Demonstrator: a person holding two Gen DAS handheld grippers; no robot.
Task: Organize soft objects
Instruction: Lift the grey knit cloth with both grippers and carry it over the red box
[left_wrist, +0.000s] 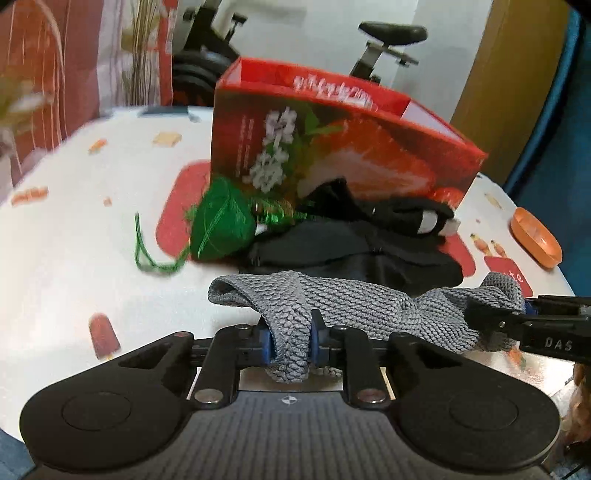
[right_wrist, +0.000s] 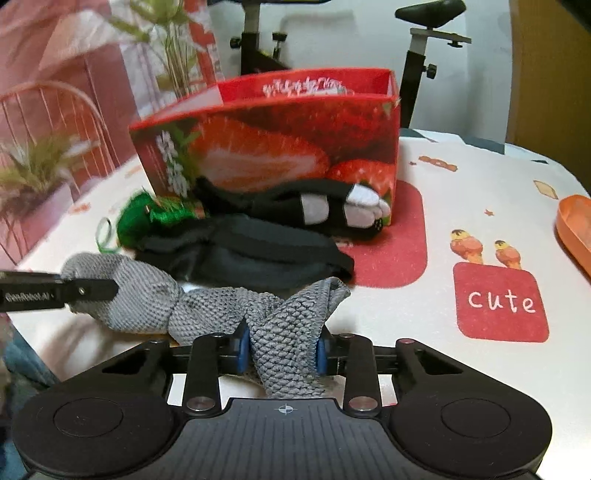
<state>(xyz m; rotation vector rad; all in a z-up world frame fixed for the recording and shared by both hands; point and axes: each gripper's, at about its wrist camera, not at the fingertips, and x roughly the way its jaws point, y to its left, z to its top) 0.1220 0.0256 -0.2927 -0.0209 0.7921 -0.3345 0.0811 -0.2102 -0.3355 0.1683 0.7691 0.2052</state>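
So far nothing shows inside the red box (right_wrist: 280, 147) at the counter's far edge, the black cloth (right_wrist: 243, 254) and green pouch (left_wrist: 221, 225) lie before it, and both jaws are clenched on the grey cloth (left_wrist: 332, 299) near the front edge, left gripper (left_wrist: 290, 338) and right gripper (right_wrist: 282, 350) each pinching one end.

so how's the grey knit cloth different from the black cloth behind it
The grey knit cloth has a coarse scaly weave; the black cloth looks smooth and matte. The grey one is stretched between the left gripper and the right gripper, both clamped on it; the black one lies loose and unheld on the table, closer to the strawberry box. Both are soft fabrics still outside the box.
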